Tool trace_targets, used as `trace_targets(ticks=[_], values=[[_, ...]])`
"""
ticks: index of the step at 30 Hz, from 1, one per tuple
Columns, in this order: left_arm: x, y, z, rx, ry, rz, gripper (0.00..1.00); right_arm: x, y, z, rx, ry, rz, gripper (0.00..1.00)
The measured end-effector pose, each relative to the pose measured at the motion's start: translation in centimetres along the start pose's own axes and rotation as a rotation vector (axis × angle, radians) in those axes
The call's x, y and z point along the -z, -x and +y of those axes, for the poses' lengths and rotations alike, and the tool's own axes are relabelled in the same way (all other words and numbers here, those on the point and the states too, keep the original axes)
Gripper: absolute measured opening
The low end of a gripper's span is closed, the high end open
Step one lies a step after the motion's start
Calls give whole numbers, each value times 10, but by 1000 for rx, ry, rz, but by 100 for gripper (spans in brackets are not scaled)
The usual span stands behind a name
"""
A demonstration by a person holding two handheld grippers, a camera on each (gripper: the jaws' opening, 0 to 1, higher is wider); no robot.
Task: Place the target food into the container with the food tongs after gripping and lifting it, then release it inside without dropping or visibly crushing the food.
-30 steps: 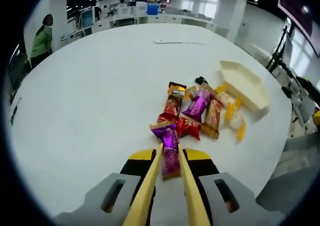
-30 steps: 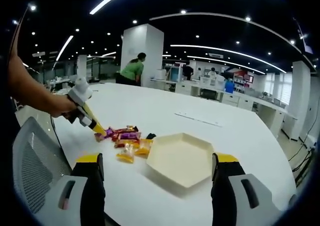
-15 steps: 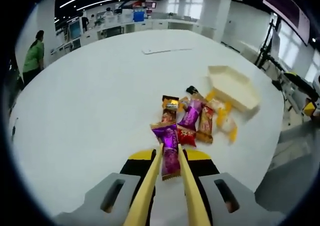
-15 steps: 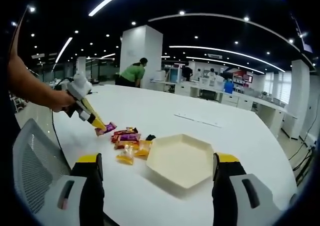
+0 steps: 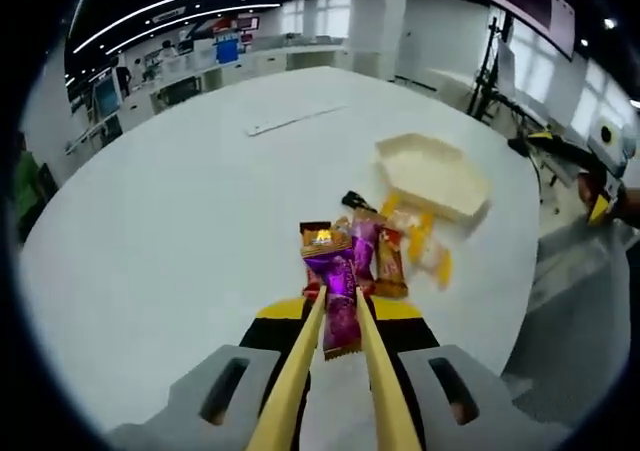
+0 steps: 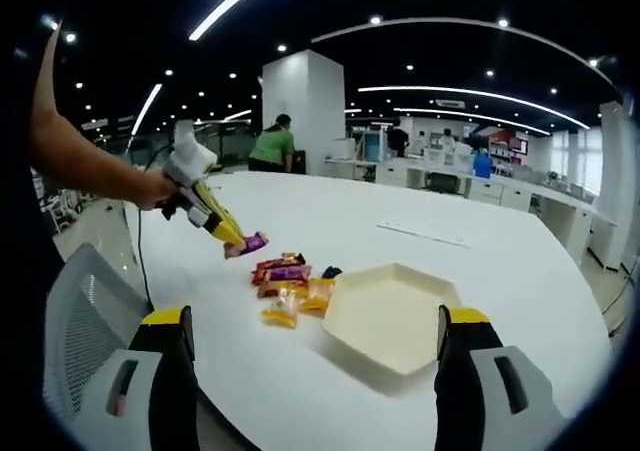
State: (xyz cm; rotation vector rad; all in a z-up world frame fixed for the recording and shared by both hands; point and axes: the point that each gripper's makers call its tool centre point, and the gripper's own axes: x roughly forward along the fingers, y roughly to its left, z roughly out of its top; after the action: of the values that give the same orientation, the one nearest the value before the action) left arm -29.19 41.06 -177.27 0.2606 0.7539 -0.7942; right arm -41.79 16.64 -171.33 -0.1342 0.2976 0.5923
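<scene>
The left tool (image 5: 340,306) is pinching a purple candy (image 5: 338,296) in yellow tongs above the tabletop (image 5: 180,201), the hexagonal container (image 6: 390,313) lying ahead beyond the candy pile (image 5: 385,251), while the right tool (image 6: 315,371) is gaping wide.

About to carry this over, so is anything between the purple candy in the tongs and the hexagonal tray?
Only the pile of wrapped candies lies on the table between the lifted purple candy and the hexagonal tray. The candy hangs above them, so probably nothing blocks it.

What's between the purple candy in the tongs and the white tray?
The pile of wrapped candies lies on the table between the lifted purple candy and the tray, seen in the right gripper view.
</scene>
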Motion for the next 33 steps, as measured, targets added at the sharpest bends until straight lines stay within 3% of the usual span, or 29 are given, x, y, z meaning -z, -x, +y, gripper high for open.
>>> trace_targets(ticks=[6,16,33], values=[[-17,2,-15,51,-86,14,17,6,1,-7,43,64,34,100],[-48,-10,-38,123,-164,9,17,5,2,-9,50,45,25,100],[-85,-60,-90,247,-278,60,17,2,5,-16,75,9,-5,100]])
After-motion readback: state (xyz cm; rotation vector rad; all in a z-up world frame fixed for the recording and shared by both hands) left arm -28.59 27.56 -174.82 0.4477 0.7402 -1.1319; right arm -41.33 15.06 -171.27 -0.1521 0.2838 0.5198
